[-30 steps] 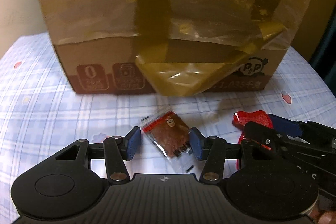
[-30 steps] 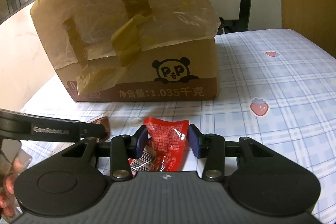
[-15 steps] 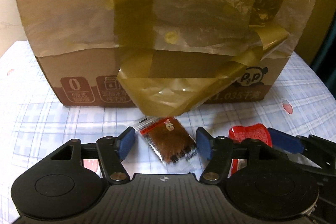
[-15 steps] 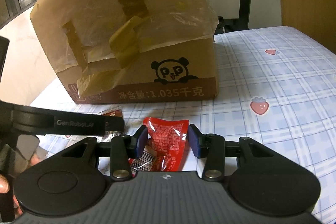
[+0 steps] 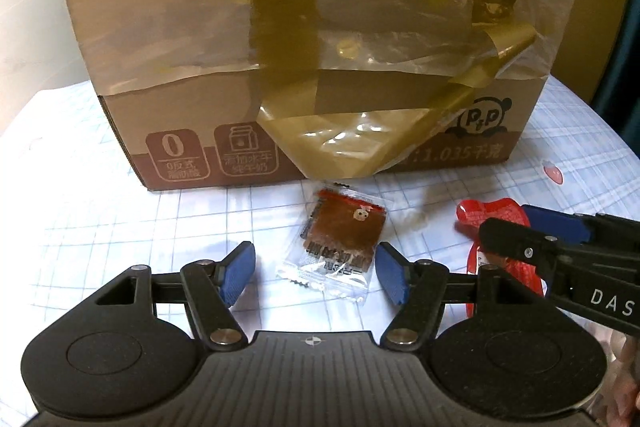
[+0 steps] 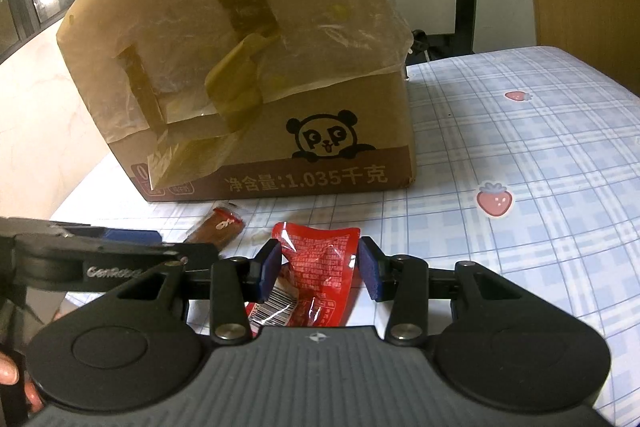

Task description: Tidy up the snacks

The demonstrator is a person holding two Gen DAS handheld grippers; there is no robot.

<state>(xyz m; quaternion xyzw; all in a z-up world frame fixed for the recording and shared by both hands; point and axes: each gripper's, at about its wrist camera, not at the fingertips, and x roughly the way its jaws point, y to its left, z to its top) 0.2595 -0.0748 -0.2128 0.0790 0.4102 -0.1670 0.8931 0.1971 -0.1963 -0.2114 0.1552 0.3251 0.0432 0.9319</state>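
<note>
Left tool (image 5: 314,273): jaws wide apart, gripping nothing; its blue pads (image 5: 236,275) stand clear of the packet between them.
Brown packet (image 5: 342,237): lies flat on the table (image 5: 120,227), between the left tool's tips and slightly ahead of them, nearer the right pad, just in front of the box.
Box (image 5: 280,47): cardboard, behind both snacks, plastic film and tape hanging over its front; panda print at its lower right.
Red packet (image 6: 320,267): between the right tool's pads, right of the brown packet; its barcode end reaches back under the tool.
Right tool (image 6: 318,269): jaws partly closed around the red packet, the pads at its sides; whether they press it I cannot tell.
</note>
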